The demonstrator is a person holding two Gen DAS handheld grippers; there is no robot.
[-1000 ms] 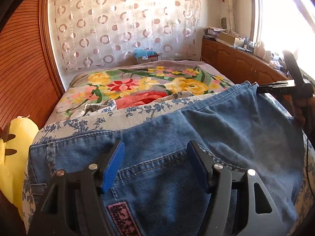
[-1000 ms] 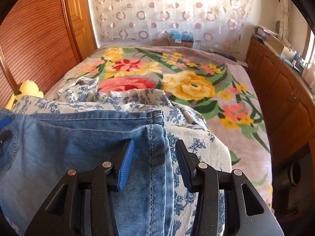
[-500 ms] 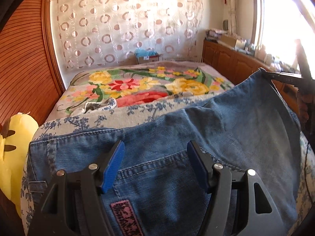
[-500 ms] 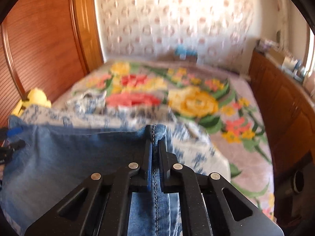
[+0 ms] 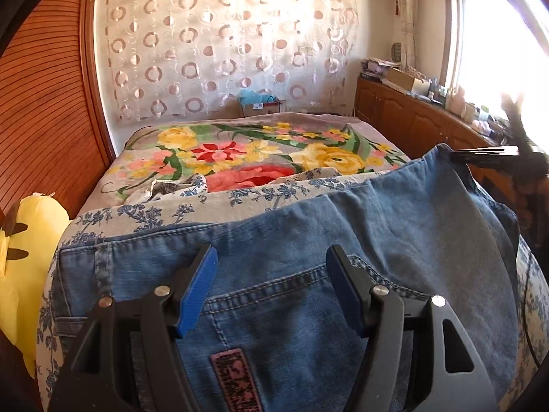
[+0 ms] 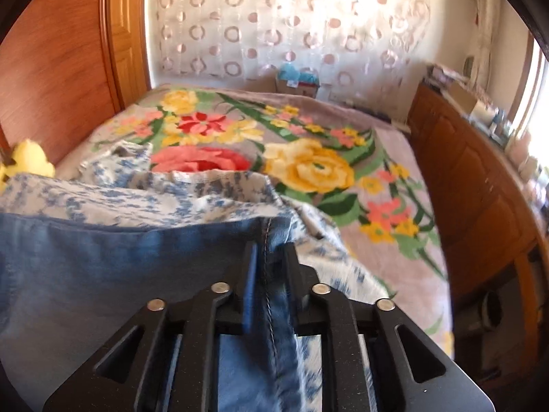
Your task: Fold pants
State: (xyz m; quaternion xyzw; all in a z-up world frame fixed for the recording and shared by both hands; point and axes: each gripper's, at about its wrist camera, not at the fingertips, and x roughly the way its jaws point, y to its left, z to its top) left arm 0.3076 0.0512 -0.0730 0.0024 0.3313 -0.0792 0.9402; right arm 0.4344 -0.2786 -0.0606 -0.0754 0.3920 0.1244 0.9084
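Note:
Blue jeans [image 5: 308,240] lie across a blue-flowered white cloth [image 5: 219,202] on the near end of the bed. My left gripper [image 5: 271,285] is open, its blue pads either side of the back pocket and waist area, above a pink label [image 5: 236,377]. My right gripper [image 6: 269,264] is shut on the jeans' seamed edge [image 6: 271,309] and holds that corner lifted; it shows at the right of the left wrist view [image 5: 487,154] pinching the raised corner. The jeans [image 6: 103,267] spread left from it.
The bed carries a floral blanket [image 5: 260,151]. A yellow plush toy [image 5: 24,240] sits at the left beside a wooden wardrobe [image 5: 44,103]. Wooden cabinets [image 6: 480,178] with clutter run along the right under a window. A box [image 5: 260,106] stands by the curtain.
My right gripper closed on the jeans' seamed edge and lifted that corner up and toward the right. My left gripper stayed open over the waist area.

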